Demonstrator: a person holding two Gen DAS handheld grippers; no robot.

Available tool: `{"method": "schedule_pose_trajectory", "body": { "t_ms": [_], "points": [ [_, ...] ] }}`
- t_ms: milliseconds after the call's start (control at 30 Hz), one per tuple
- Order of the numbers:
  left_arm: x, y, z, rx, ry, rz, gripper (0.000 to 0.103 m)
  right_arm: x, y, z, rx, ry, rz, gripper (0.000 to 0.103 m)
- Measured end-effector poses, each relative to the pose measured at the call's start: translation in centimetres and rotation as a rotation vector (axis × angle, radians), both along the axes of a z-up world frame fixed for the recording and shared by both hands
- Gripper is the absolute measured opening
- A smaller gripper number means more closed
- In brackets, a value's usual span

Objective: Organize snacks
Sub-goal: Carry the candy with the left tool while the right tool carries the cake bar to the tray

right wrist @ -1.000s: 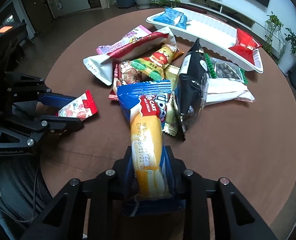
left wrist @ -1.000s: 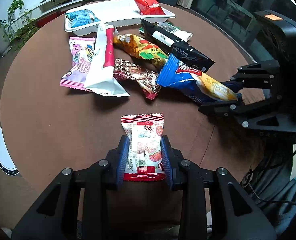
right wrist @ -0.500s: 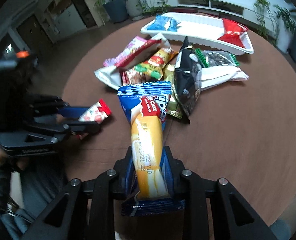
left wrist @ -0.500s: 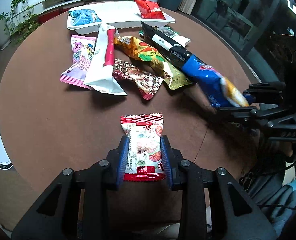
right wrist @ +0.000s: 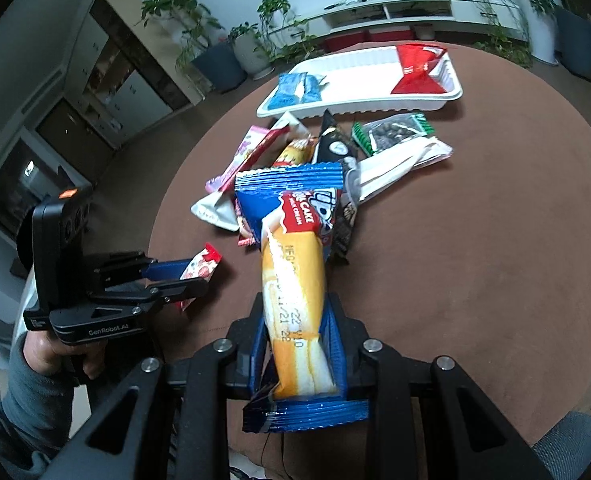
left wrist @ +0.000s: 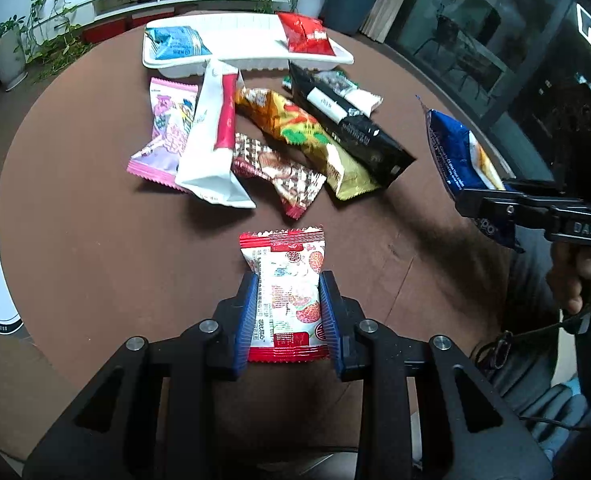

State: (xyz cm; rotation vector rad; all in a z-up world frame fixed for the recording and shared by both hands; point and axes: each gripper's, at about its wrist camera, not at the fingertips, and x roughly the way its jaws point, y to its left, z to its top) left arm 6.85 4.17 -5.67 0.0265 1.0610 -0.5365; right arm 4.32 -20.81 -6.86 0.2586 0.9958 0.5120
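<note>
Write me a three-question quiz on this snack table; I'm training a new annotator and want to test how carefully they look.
1. True or false: the white tray holds two packets.
2. Which gripper holds the blue cake packet? A) left B) right C) neither
3. Fill in: the left gripper is shut on a red-and-white ____.

Key:
1. True: a light blue packet and a red packet.
2. B, the right gripper.
3. Snack packet.
</note>
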Motion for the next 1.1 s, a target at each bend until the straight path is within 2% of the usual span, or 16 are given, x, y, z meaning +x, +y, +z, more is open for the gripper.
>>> {"method": "schedule_pose_trajectory", "body": {
  "t_ms": [267, 500, 700, 900, 1100],
  "points": [
    [0.3, 1.3, 3.1, -0.085, -0.033, 0.017, 0.028, 0.8, -2.8, 0.9, 0.060, -0.013, -0.079, 0.029],
    [3.6, 3.0, 7.1, -0.121, -0.092, 0.054, 0.028, 3.2, -6.9, 2.8, 0.086, -0.048, -0.224, 0.029],
    [10.0, 4.0, 10.1, -0.153, -0.125, 0.106, 0.028, 6.5, -8.9, 6.5, 0.082, -0.126, -0.286, 0.029],
    [18.3, 3.3, 11.8, -0.137, -0.126, 0.151, 0.028, 11.3, -7.3, 10.6, 0.086, -0.204, -0.267, 0.029],
    [25.2, 1.3, 10.9, -0.108, -0.101, 0.174, 0.028, 18.0, -3.4, 10.9, 0.063, -0.173, -0.200, 0.029]
  ]
}}
